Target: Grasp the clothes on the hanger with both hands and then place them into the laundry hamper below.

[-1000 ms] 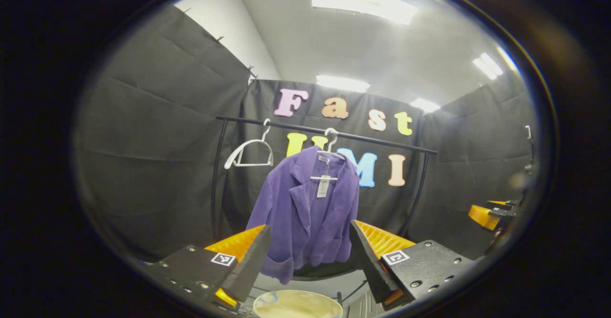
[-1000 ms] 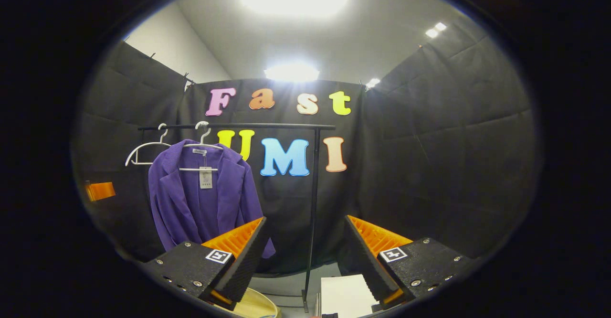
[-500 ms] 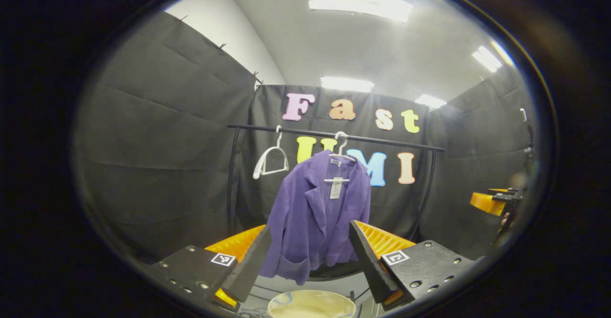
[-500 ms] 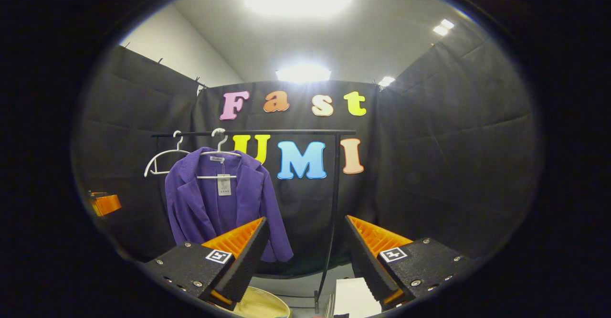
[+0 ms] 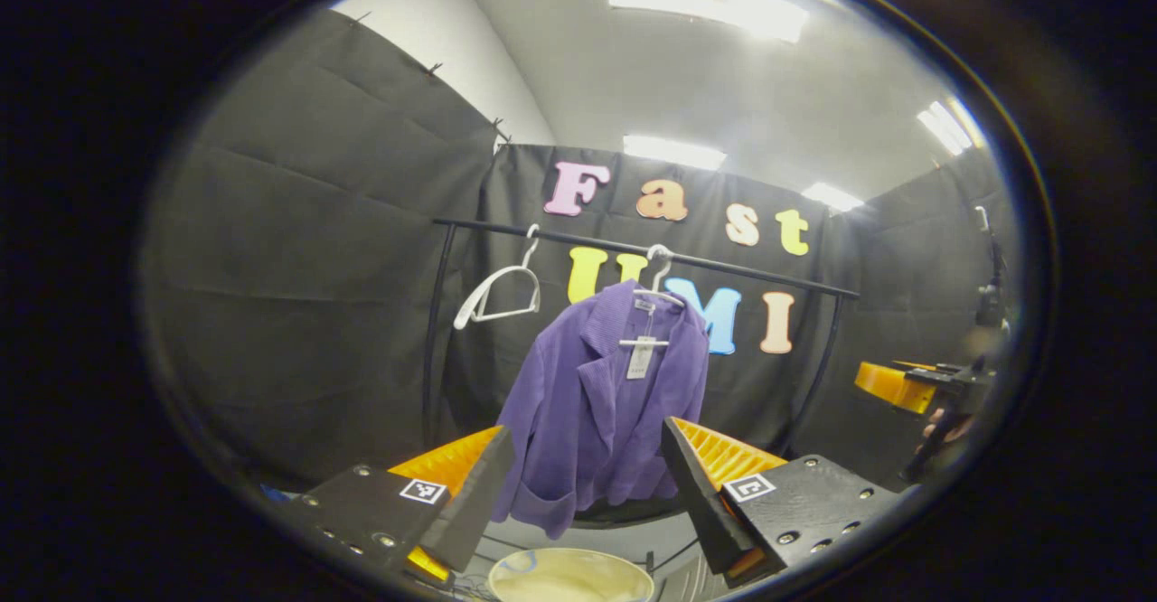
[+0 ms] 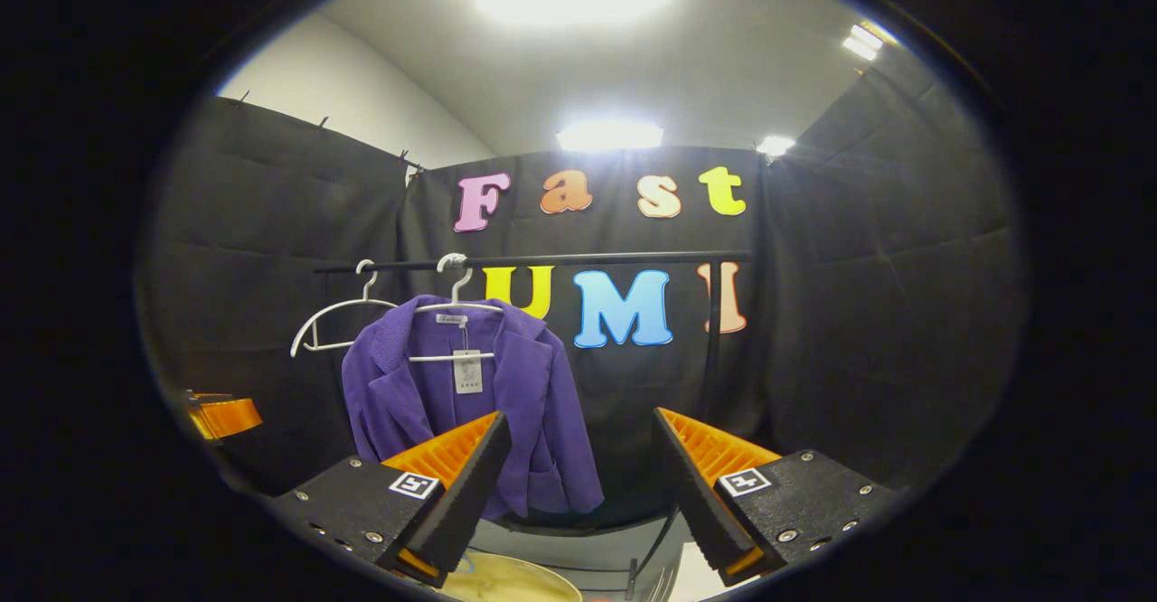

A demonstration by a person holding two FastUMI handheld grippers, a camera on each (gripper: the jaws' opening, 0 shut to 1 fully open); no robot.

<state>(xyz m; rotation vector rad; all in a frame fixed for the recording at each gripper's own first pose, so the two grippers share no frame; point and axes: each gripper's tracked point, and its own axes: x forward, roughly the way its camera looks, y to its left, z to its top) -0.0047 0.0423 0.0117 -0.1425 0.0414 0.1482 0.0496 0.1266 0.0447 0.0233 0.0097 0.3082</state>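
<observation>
**Both hand-held grippers open, jacket on the rail**

In your left gripper view, the purple jacket hangs centre frame on a white hanger hooked over the black rail. An empty white hanger sits on the same rail to its upper left. The hamper rim shows at the bottom edge, below the jacket. Nothing stands between your left hand-held gripper and the garment; its jaws are spread wide and touch nothing. Your other hand-held gripper shows at the right edge of this frame.

In your right gripper view, the jacket hangs left of centre, partly behind one finger. Your right hand-held gripper is also spread wide and holds nothing. The rail's right upright stands just right of centre.
</observation>
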